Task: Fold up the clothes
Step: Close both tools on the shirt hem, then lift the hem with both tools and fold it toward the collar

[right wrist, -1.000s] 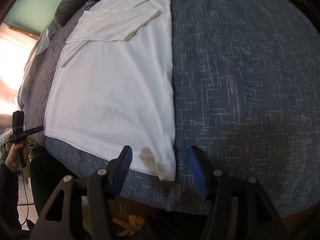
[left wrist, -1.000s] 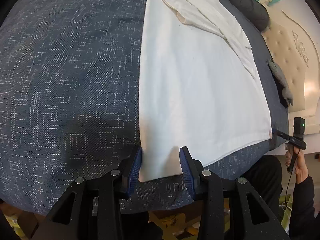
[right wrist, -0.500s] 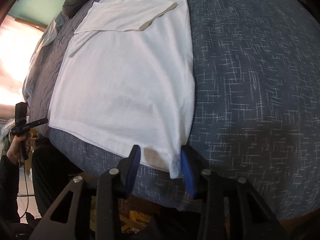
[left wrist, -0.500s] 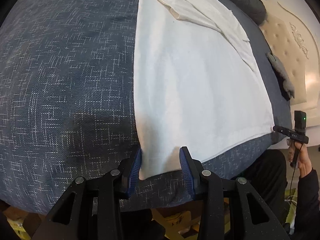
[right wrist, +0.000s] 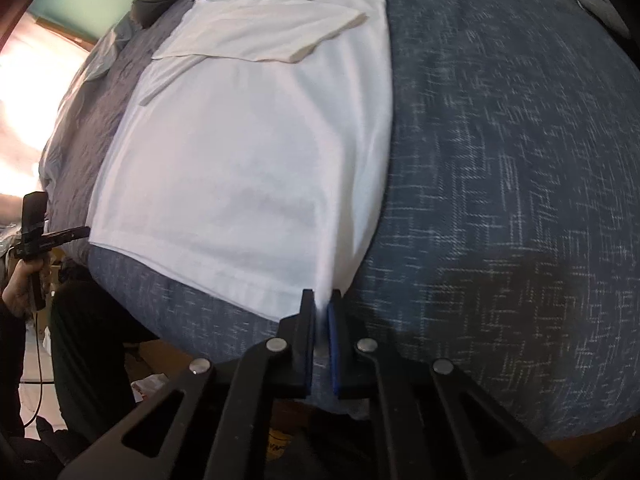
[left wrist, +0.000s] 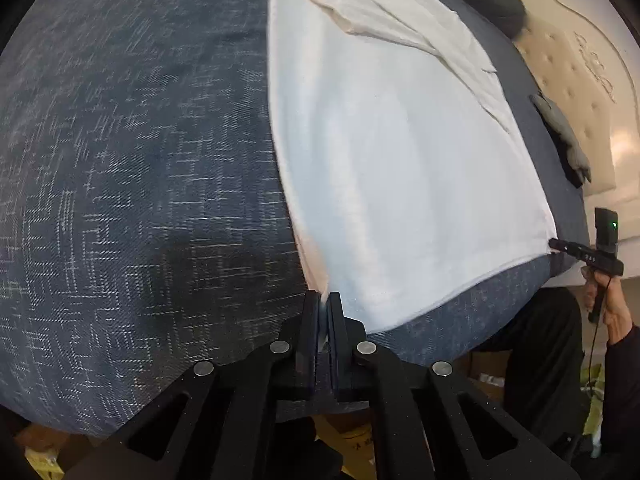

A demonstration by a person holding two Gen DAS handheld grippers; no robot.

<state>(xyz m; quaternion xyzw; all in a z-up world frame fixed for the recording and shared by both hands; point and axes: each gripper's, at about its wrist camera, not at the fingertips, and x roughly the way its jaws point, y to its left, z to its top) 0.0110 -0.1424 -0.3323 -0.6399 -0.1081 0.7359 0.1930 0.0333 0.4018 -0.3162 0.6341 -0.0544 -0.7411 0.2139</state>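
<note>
A dark blue bedspread carries a white T-shirt, its long axis running straight away from both hand-held grippers, hem nearest, folded sleeves farthest. The left hand-held gripper has just clenched on one hem corner, the right hand-held gripper on the other.

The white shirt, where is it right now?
The white shirt lies flat on the blue bedspread, with its near hem corners pinched by the left gripper and the right gripper.
</note>
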